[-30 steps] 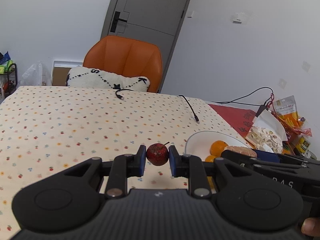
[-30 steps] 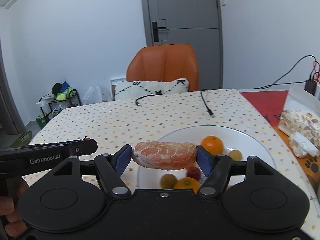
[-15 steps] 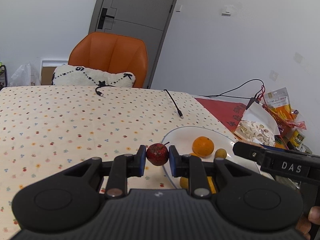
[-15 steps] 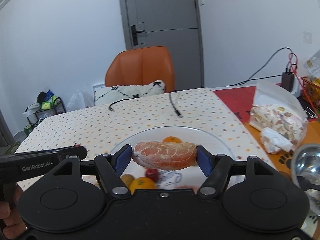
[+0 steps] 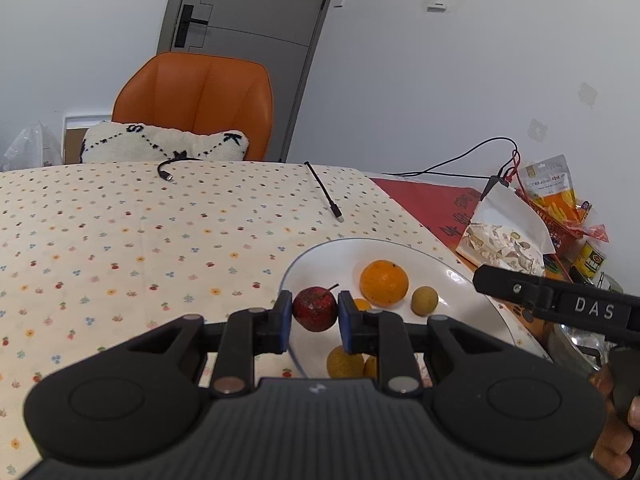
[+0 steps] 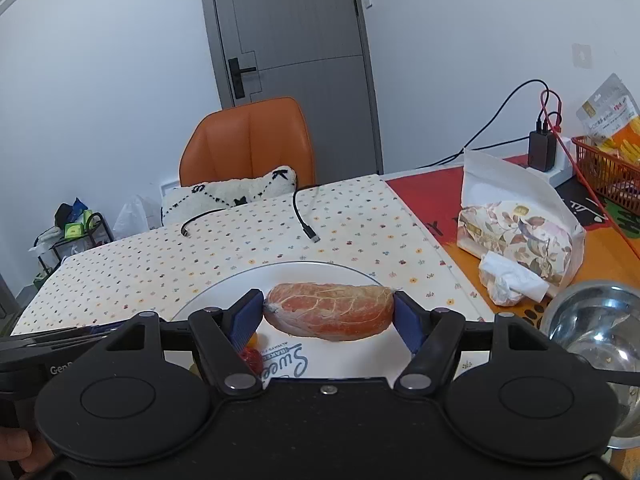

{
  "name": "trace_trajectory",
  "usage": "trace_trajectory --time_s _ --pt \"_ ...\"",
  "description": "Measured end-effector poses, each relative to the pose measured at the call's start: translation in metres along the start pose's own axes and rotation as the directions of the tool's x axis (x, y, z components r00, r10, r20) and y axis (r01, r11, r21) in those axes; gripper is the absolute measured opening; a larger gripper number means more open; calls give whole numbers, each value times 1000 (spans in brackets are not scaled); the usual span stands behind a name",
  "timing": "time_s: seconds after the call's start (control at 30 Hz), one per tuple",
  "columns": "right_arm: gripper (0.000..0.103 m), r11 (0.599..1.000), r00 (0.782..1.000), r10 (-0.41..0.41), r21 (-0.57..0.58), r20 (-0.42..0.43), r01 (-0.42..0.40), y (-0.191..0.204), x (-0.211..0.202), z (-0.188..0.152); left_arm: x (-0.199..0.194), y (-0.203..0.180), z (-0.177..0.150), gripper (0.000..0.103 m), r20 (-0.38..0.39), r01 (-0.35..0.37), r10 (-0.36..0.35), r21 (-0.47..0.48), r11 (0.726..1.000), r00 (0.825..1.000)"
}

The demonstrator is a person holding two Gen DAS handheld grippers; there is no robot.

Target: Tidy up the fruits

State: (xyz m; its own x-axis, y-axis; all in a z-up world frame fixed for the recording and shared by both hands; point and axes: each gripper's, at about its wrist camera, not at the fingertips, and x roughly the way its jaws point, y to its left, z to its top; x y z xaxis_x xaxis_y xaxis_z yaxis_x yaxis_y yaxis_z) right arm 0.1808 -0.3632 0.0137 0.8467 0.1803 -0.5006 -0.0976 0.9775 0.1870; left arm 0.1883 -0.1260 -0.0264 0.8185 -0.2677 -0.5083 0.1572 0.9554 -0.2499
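Note:
My left gripper (image 5: pixel 314 316) is shut on a small dark red fruit with a stem (image 5: pixel 315 309), held over the left rim of a white plate (image 5: pixel 304 264). On that plate lie an orange (image 5: pixel 384 283), a small tan fruit (image 5: pixel 424 300) and more fruit partly hidden behind the fingers. My right gripper (image 6: pixel 329 318) is shut on a peeled pink-orange citrus segment (image 6: pixel 330 316), held lengthwise between the pads above the same plate (image 6: pixel 224 292). A red fruit (image 6: pixel 251 356) shows low under its left finger. The right gripper's body (image 5: pixel 560 304) crosses the right side of the left wrist view.
The table has a dotted cloth (image 5: pixel 120 240) with two black cable ends (image 5: pixel 326 196). A floral tissue pack (image 6: pixel 516 232) and a crumpled tissue lie right of the plate. A steel bowl (image 6: pixel 592 320) sits at the near right. An orange chair (image 6: pixel 248 140) with a cushion stands behind.
Both grippers have shifted right across the table, each still gripping its fruit. The plate now lies under the left gripper, and the steel bowl has come into the right wrist view.

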Motion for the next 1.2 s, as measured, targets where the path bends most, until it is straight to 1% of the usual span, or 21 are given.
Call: trace_trajectory --time_s 0.2,0.27,0.4,0.47,0.63,0.7,0.77,0.83,0.9,0.97,1.07,1.2 --pt "67 1000 1000 -6 3 -23 6 0 7 -6 9 -5 1 23 -19 7 -7 5 1000 1000" --pt "67 1000 999 -10 7 -33 11 -1 10 -8 8 -5 1 26 -13 2 -2 3 1000 1000" --pt "67 1000 999 -20 19 -49 21 -4 16 -13 4 -2 2 29 -17 -3 3 -8 1000 1000" --pt "67 999 998 -24 29 -57 25 -6 19 -16 1 2 2 34 -14 -12 12 -16 1000 1000" --pt "67 999 998 -22 41 -59 25 -8 24 -18 -13 10 1 38 -6 -28 28 -39 999 1000" --pt "67 998 998 -24 49 -59 27 -7 26 -17 -20 13 1 42 -3 -32 32 -43 999 999" --pt "68 998 998 -23 62 -62 26 -7 28 -17 -26 16 1 48 6 -36 36 -47 998 999" --pt "71 997 998 -10 82 -67 15 -8 28 -17 -33 18 1 51 12 -41 41 -49 998 999" --pt "72 996 998 -3 88 -58 8 -8 26 -16 -38 21 1 56 14 -46 47 -51 998 999" --pt "73 996 999 1 90 -51 3 -7 22 -14 -43 24 2 68 13 -54 55 -56 997 998" --pt "73 996 999 8 95 -40 -4 -6 15 -10 -51 29 2 78 19 -66 68 -66 996 998" --pt "76 994 999 23 103 -31 -20 -6 4 -7 -59 32 3 82 17 -95 96 -55 994 995"
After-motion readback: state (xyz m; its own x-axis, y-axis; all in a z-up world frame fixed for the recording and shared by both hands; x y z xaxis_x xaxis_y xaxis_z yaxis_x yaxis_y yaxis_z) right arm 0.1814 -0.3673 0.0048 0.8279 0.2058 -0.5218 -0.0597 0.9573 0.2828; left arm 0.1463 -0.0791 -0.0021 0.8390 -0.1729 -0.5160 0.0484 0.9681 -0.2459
